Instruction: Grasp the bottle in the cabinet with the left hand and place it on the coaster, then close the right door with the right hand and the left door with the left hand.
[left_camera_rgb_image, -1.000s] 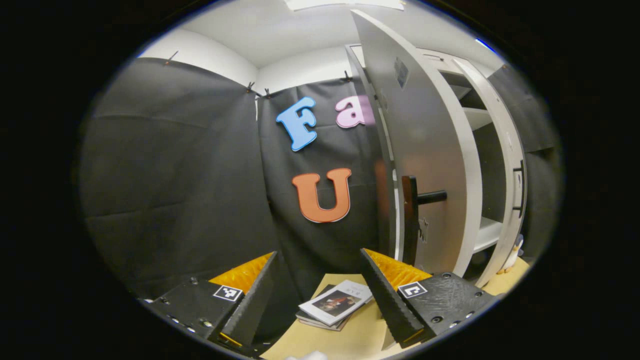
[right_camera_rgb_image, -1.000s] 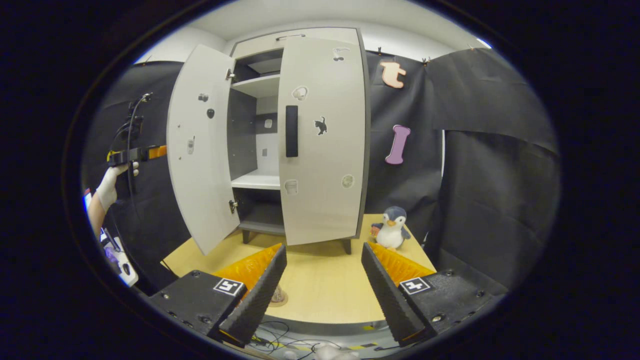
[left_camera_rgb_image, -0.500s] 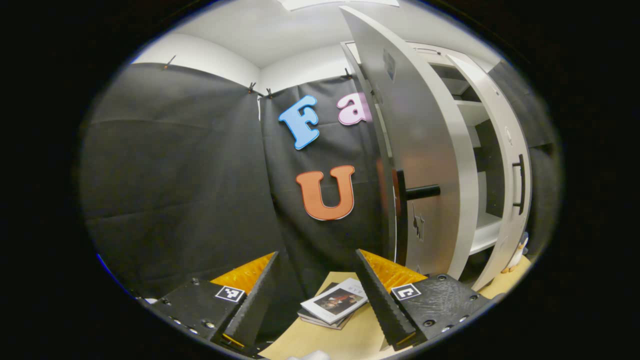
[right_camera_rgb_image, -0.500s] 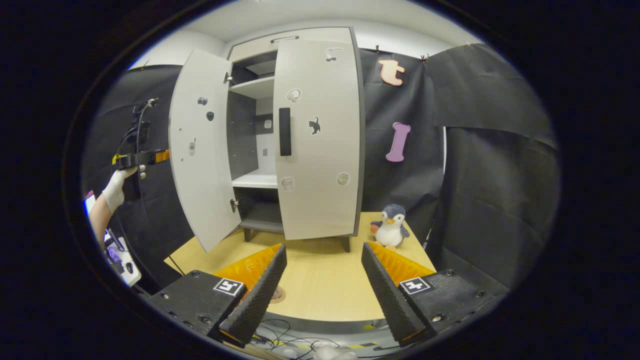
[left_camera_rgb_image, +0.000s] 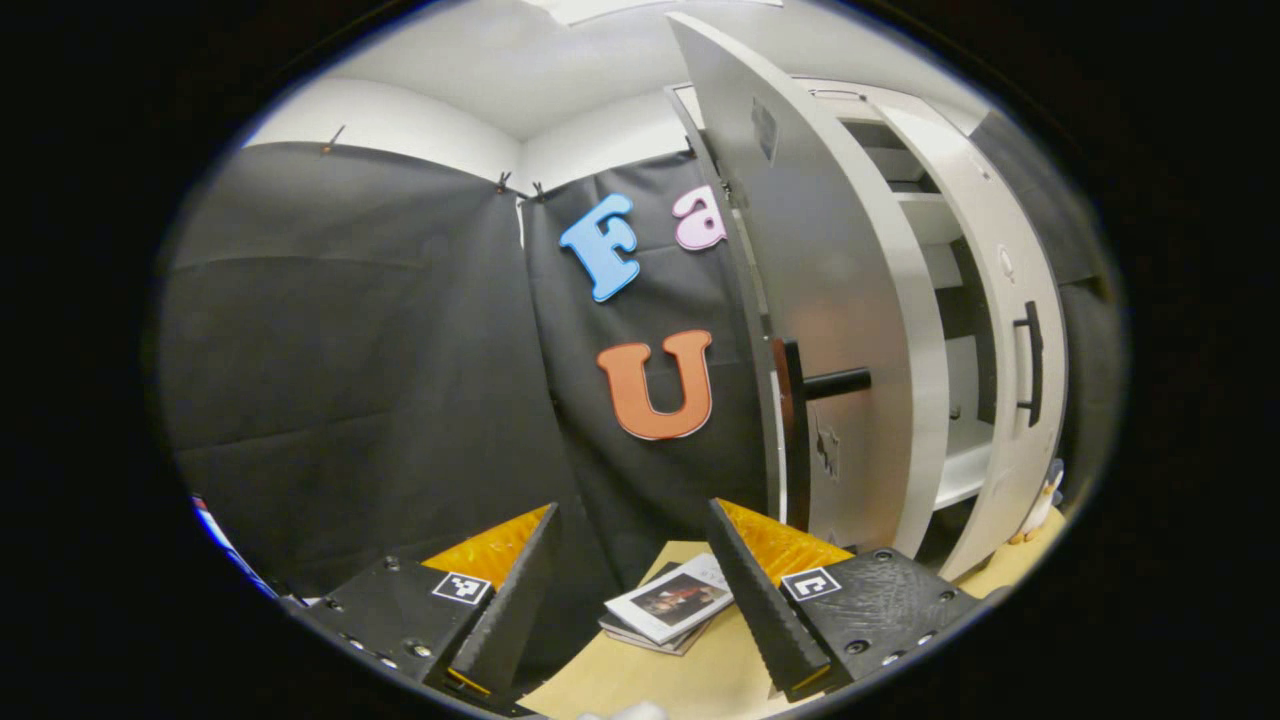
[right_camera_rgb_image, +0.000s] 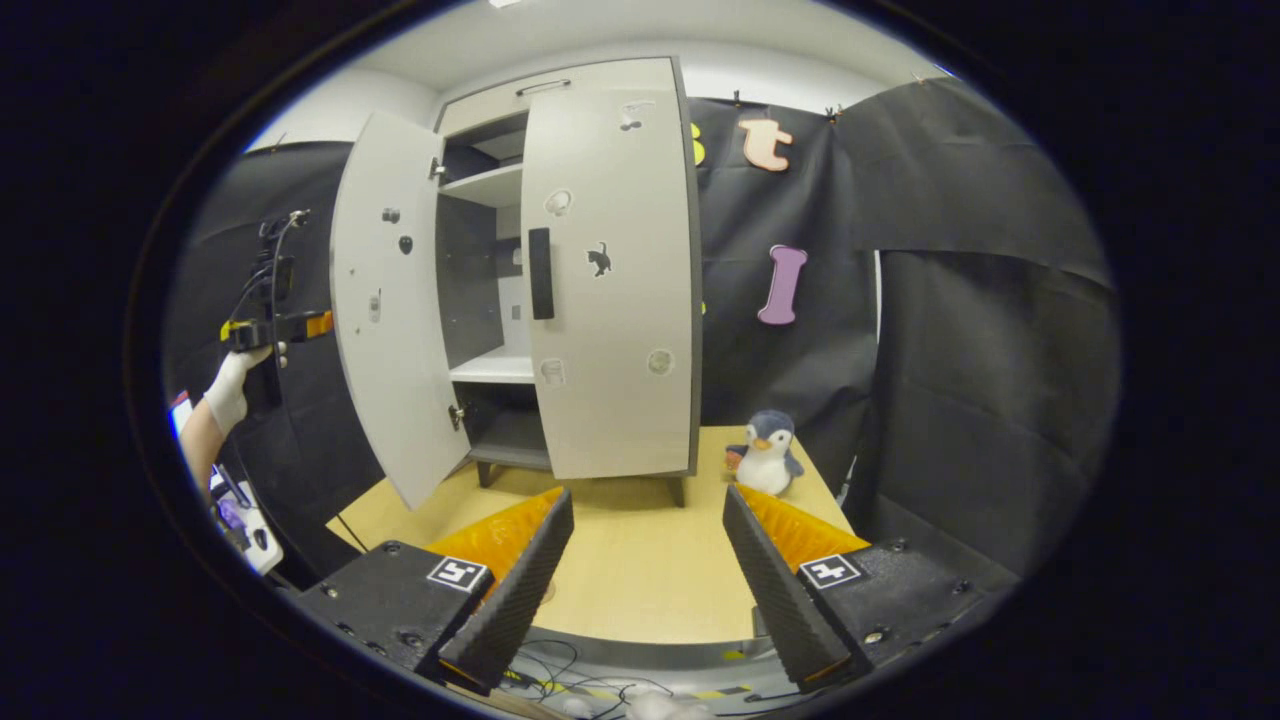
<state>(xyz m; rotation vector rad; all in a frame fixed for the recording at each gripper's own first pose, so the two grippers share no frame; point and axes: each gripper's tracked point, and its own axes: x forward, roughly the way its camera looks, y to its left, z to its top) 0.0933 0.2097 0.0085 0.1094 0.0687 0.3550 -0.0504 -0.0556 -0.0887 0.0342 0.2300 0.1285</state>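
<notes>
We get ready to close the left door (left_camera_rgb_image: 820, 300).
Our left gripper (left_camera_rgb_image: 632, 610), parted and holding nothing, sits behind the door, ahead to its right; right gripper (right_camera_rgb_image: 645, 590) rests unclenched; the bottle we cannot see.

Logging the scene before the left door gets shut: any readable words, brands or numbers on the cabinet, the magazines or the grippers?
No text can be quoted.
Magazine cover: print too small to read.
Door stickers: small pictures, no legible words.
Square marker: coded pattern, no words.
</notes>
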